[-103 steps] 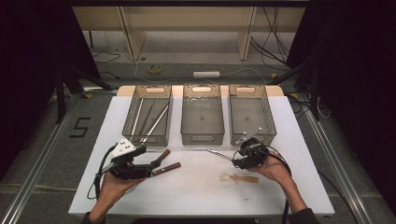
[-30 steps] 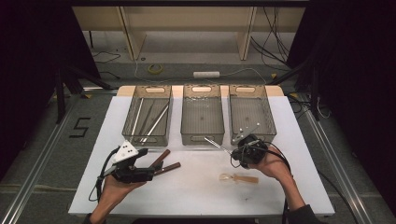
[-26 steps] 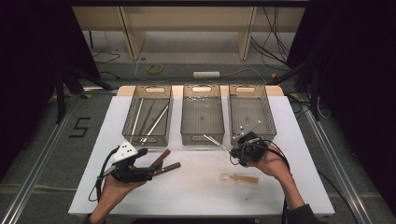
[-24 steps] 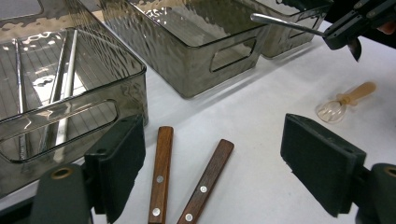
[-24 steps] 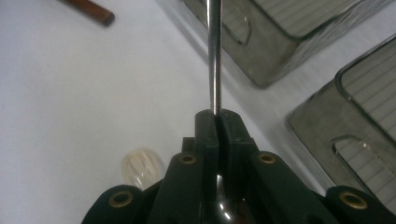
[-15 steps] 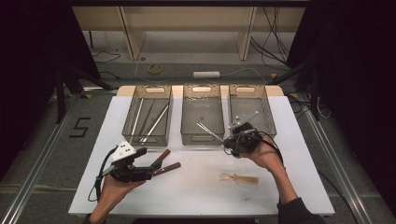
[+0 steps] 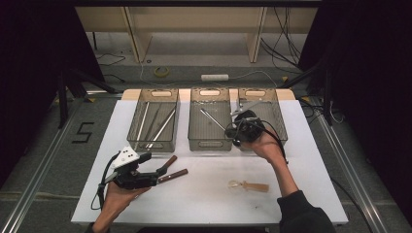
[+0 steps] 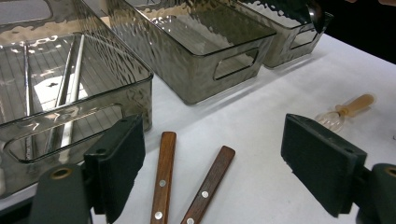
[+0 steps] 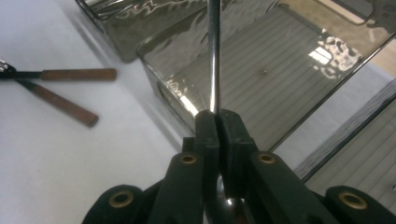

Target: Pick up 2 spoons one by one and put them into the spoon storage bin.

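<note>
the right gripper (image 9: 217, 126) is clamped on a thin metal utensil (image 9: 214, 56), its two black jaws pressed together on the shaft with almost no gap; the rod runs straight up and away from the pads, while what looks like a rounded bowl end shows below them, so the grip seems to sit low on the shaft; seen from the high view, the right gripper (image 7: 245, 127) hangs over the near edge between the middle bin (image 7: 210, 141) and the right bin (image 7: 278, 127), and the utensil (image 7: 212, 119) slants out over the middle bin; my judgement is that the main risk is the smooth round rod pivoting or sliding in such a narrow pinch, since most of its length hangs beyond the pads; a quick swing could let it droop, strike a bin wall and fall to the white table (image 7: 204, 199) instead of inside; a release from too high could also make it bounce out; the left gripper (image 8: 212, 168) stands wide apart, holding nothing, with two wooden-handled knives (image 8: 187, 184) lying on the table between its jaws; further right lies a pale-handled clear utensil (image 7: 248, 185); the left bin (image 7: 154, 143) holds long metal pieces.
</note>
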`<state>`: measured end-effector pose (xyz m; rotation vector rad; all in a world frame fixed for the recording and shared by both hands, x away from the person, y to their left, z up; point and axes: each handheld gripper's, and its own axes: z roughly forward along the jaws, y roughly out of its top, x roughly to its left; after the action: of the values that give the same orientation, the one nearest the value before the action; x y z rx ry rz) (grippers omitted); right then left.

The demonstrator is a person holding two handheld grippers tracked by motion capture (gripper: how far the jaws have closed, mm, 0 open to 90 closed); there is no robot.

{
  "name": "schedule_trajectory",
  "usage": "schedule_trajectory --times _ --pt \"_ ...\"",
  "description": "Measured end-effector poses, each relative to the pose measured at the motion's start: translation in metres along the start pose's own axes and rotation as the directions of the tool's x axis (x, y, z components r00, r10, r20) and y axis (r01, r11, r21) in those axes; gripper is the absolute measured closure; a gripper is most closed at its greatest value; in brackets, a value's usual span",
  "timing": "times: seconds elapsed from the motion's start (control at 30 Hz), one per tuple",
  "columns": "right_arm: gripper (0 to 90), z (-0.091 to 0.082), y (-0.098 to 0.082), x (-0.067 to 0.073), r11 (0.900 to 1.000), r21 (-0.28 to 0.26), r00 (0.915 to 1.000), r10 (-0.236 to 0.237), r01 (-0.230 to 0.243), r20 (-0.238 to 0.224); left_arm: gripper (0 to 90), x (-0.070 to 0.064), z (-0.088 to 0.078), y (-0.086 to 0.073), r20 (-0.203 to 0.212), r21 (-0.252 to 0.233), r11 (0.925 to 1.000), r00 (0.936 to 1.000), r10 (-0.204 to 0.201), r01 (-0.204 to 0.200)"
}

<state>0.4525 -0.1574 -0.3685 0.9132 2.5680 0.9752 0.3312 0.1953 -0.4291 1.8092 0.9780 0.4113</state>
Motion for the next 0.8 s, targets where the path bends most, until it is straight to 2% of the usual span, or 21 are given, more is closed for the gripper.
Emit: schedule_trajectory --times 0.47,0.63,0.8 --pt "90.0 0.015 0.033 -0.004 0.999 -0.014 0.9993 0.031 -0.031 0.019 20.5 0.000 -0.002 0.001 0.010 -0.032 0.9994 0.9999 -0.014 0.014" --pt "90.0 0.021 0.041 -0.004 0.999 -0.016 0.9993 0.035 -0.035 0.008 20.5 0.000 -0.002 0.000 0.012 -0.033 0.9993 0.9998 -0.014 0.014" --pt "90.0 0.028 0.048 -0.006 0.998 -0.013 0.9977 0.067 -0.067 0.011 20.4 0.000 -0.002 0.001 0.012 -0.034 0.9993 0.9998 -0.015 0.015"
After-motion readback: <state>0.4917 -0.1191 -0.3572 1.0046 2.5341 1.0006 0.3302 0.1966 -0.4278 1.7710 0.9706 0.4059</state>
